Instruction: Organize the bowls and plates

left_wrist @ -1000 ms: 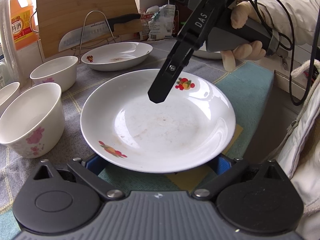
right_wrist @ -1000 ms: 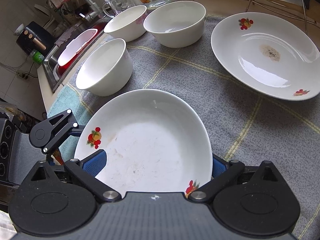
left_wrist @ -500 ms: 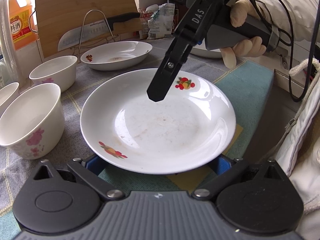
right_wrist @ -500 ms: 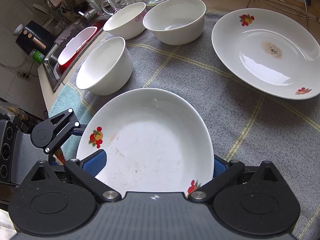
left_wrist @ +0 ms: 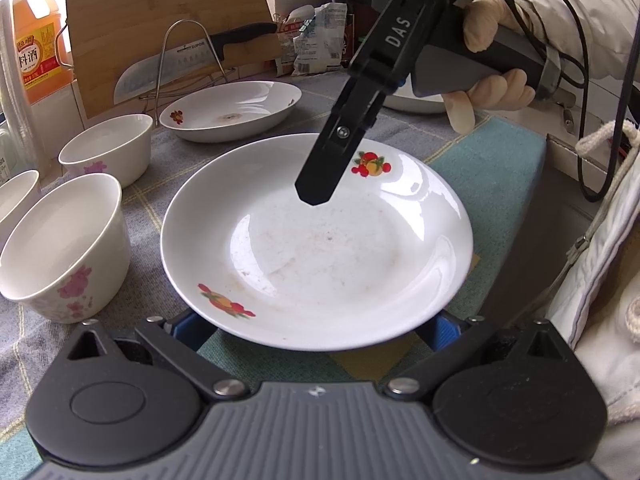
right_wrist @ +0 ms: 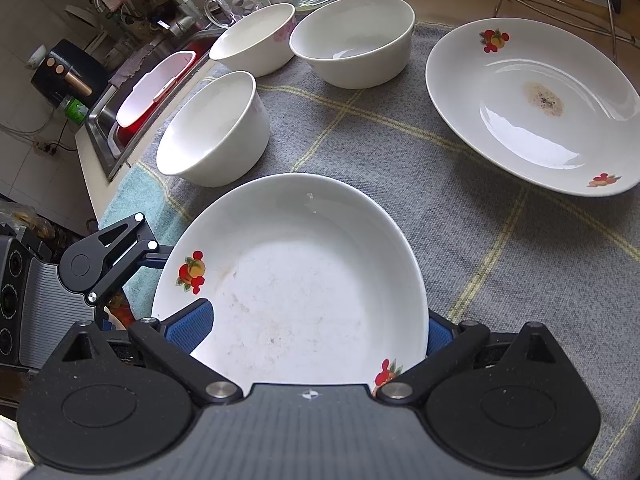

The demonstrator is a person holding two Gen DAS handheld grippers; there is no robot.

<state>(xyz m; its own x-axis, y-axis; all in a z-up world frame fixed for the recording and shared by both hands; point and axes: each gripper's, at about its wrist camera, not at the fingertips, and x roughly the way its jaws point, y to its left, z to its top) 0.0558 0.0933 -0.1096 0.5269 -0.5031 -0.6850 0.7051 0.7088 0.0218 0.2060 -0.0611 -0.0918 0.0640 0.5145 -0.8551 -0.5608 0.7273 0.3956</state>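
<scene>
Left wrist view: the white, fruit-printed shallow plate point(left_wrist: 316, 240) sits between the left gripper point(left_wrist: 316, 326)'s blue pads, which peek out from under its near rim on either side, so the fingers are spread wide, whether they press the rim I cannot tell. The right gripper point(left_wrist: 316, 196) reaches in from above over the plate's far side; from here its fingers overlap (open or pinching, I cannot tell). Three white floral bowls point(left_wrist: 64, 244) stand to the left, a second white fruit-printed plate point(left_wrist: 232, 110) behind.

Right wrist view: the same near plate point(right_wrist: 292, 280) lies across the spread blue fingers point(right_wrist: 190, 322) of the right gripper point(right_wrist: 312, 326), over the grey checked cloth point(right_wrist: 460, 184). Only this view shows the stain in the second plate point(right_wrist: 532, 104) and the sink point(right_wrist: 120, 120).

I judge the step to be lifting this plate for stacking; next comes carrying it level onto the second plate.
</scene>
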